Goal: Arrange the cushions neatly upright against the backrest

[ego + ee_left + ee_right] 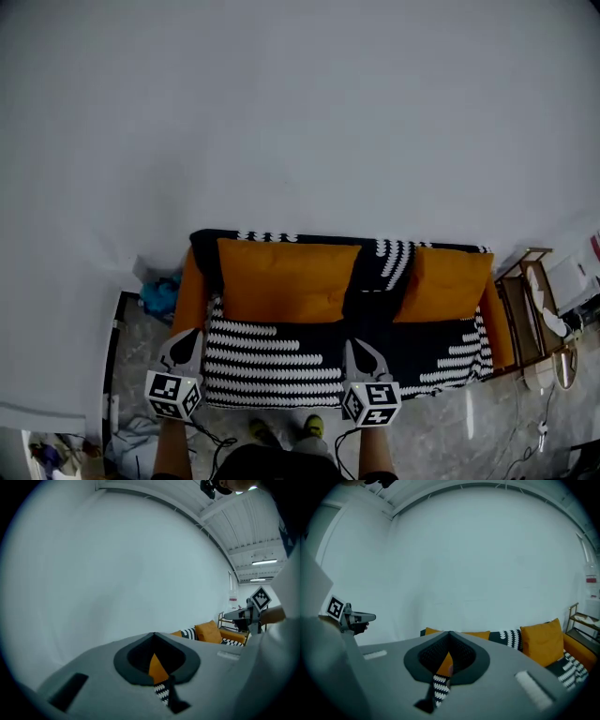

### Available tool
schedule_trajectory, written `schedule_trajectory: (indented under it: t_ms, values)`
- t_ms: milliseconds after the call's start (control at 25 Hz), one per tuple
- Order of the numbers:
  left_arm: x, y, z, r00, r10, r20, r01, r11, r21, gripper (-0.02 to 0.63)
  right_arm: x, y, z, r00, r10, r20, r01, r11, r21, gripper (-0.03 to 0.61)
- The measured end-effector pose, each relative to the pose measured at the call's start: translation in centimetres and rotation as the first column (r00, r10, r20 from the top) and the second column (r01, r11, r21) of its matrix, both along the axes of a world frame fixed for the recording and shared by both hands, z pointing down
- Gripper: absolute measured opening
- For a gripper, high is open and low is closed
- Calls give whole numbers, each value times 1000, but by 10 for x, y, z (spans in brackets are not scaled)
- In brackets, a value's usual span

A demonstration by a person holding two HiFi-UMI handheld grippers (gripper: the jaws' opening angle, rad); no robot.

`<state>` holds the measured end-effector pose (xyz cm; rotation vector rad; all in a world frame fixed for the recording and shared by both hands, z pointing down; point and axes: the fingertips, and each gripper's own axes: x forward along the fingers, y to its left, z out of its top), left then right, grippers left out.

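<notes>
A: At the sofa's [272, 366] near edge: left gripper [189, 336] and right gripper [360, 345] both clenched, nothing between the jaws.

B: Farther back?

A: Left cushion [286, 279] and right cushion [446, 281] stand against the backrest [272, 236]. The right one looks slightly askew.

B: Risk?

A: Judgement: nudging with closed tips could tip a cushion forward onto the seat. A pinch on a soft corner might slip and let it slump sideways.
</notes>
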<state>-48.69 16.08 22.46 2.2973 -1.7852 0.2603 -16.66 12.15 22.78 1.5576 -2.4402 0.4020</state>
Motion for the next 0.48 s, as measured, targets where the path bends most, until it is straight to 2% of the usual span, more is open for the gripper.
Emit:
schedule_trajectory:
  t_ms: [160,480]
  values:
    - [24,1,-21,999,32,44,-33,999,27,0,13,5,-7,999,-8,-31,8,1000,6,12]
    - [63,17,-58,1000,24,15,-25,996,82,0,43,15,-41,1000,-27,-7,28,999,31,12]
